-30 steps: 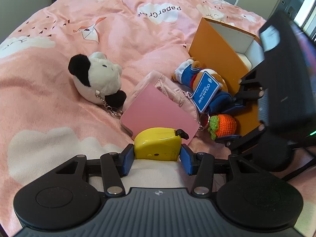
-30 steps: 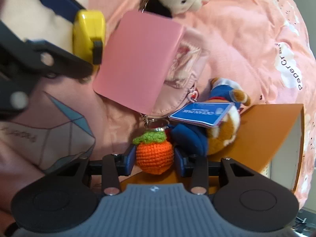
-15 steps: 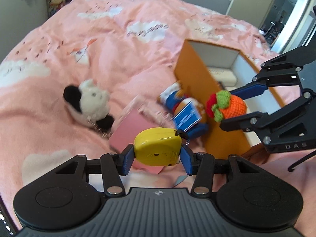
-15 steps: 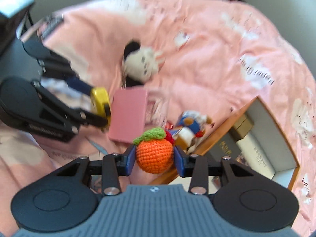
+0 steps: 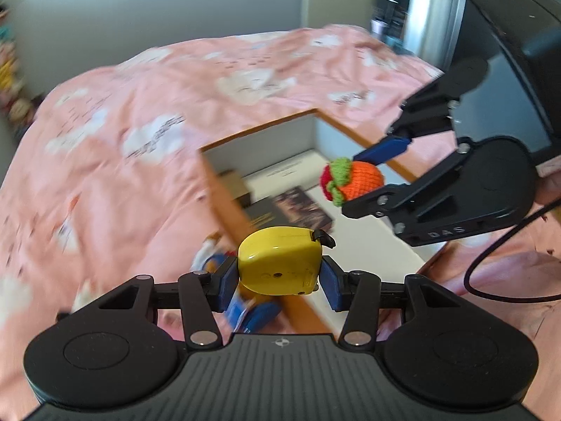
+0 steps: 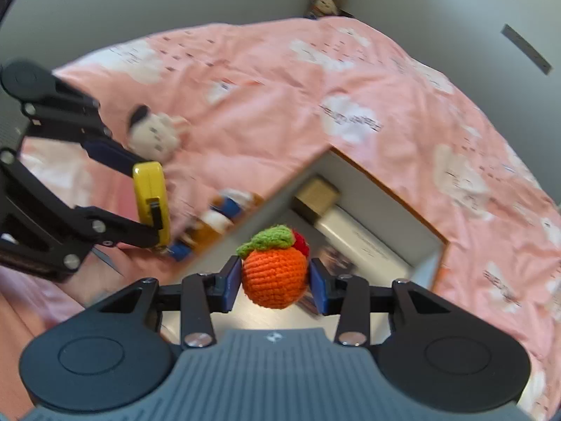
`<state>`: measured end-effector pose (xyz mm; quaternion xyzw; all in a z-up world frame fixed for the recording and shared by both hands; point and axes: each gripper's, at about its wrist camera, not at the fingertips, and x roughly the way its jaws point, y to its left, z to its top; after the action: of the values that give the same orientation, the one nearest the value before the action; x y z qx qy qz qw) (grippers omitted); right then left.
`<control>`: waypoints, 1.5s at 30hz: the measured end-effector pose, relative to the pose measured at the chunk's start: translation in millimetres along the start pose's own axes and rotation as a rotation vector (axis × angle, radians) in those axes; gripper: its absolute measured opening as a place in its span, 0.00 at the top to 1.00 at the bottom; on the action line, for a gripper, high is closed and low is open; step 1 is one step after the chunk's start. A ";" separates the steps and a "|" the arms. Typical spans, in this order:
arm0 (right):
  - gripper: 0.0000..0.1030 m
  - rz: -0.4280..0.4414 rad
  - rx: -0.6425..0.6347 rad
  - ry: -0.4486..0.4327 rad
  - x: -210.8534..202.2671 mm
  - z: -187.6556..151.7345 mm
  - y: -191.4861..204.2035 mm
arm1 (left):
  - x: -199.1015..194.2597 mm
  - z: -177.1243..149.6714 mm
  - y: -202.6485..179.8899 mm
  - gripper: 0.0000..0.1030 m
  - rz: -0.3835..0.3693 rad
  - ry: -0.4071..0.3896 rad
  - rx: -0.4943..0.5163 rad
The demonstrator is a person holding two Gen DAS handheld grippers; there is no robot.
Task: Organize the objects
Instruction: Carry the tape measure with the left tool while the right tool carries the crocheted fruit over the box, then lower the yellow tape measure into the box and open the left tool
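Observation:
My left gripper is shut on a yellow tape measure and holds it in the air beside the near wall of an orange box with a white inside. My right gripper is shut on an orange crocheted fruit with a green leaf, held above the open box. The fruit also shows in the left wrist view, and the tape measure in the right wrist view. A blue and orange plush toy lies against the box's outer wall.
The box holds a brown carton, a white pack and a dark booklet. A black and white plush lies on the pink cloud-print bedspread. A dark monitor stands at the right.
Both grippers have risen from the bed with their objects and moved toward the box. The fruit is now above the box opening; the tape measure is beside its near wall.

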<state>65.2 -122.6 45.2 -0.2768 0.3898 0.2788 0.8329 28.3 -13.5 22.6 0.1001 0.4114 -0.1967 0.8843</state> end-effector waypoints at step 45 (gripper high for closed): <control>0.58 -0.007 -0.051 0.148 109.1 -28.9 -113.8 | 243.9 68.8 -52.4 0.44 -0.186 0.128 0.720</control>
<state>187.4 -193.7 -30.4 -0.3193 0.4423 0.2647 0.7952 195.5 -148.9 -121.2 0.3787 0.3775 -0.4017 0.7434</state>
